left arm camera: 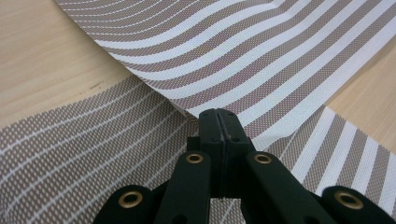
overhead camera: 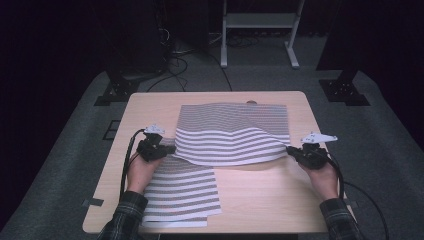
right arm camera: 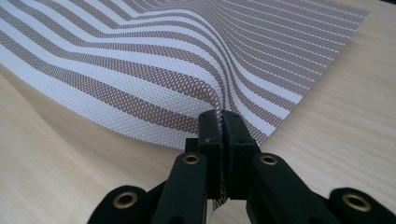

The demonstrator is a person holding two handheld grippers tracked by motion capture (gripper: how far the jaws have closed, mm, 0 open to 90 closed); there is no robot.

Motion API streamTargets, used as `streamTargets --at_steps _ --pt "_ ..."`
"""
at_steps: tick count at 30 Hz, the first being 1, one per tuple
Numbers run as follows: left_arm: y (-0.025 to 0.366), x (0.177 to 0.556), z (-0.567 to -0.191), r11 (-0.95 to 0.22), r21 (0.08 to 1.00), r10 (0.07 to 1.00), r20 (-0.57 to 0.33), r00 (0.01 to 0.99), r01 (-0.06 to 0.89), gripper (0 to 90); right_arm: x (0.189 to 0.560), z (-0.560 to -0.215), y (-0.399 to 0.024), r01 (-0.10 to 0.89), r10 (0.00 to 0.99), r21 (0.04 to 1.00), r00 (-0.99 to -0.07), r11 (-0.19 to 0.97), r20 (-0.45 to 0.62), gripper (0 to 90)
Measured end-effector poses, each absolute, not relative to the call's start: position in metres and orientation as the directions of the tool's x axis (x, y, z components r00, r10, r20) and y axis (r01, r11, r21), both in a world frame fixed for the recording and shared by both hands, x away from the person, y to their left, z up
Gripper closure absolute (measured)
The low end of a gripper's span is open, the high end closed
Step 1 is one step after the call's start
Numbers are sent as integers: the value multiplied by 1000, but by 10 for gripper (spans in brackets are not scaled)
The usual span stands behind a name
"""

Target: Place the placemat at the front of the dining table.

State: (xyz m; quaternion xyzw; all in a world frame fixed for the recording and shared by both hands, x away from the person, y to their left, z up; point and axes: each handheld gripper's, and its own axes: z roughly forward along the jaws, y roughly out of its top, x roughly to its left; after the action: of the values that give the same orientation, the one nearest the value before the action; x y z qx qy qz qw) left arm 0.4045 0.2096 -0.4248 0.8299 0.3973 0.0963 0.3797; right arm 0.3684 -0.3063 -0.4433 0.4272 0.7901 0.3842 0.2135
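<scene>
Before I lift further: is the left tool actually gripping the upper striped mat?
Touching. The left gripper view shows the left tool shut on the upper striped mat at its corner.

Upper mat [overhead camera: 232, 132]: coarse open-weave cloth, mesh-like, with brown and white stripes; matt, the weave grain plain in the right gripper view [right arm camera: 177, 65]. It bends softly in folds, not stiff.

Lower mat [overhead camera: 182, 192]: same woven mesh cloth, matt, with thinner white lines at one end in the left gripper view [left arm camera: 70, 154].

Tabletop [overhead camera: 260, 200]: pale wood-look surface with fine straight grain, smooth, with a low satin sheen [right arm camera: 70, 177].

Left tool [left arm camera: 218, 122] and right tool [right arm camera: 219, 122]: black matt plastic jaws, slightly textured, with small brass-coloured shiny metal eyelets.

Floor [overhead camera: 390, 150]: grey carpet, rough and matt.

Sleeve [overhead camera: 125, 215]: checked woven cloth.
</scene>
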Motion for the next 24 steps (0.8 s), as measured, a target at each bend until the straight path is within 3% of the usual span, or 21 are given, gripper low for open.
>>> streamTargets --at_steps 24 --pt "206 460 -422 -341 729 762 -154 628 593 900 435 -444 -300 506 868 803 -496 314 -27 872"
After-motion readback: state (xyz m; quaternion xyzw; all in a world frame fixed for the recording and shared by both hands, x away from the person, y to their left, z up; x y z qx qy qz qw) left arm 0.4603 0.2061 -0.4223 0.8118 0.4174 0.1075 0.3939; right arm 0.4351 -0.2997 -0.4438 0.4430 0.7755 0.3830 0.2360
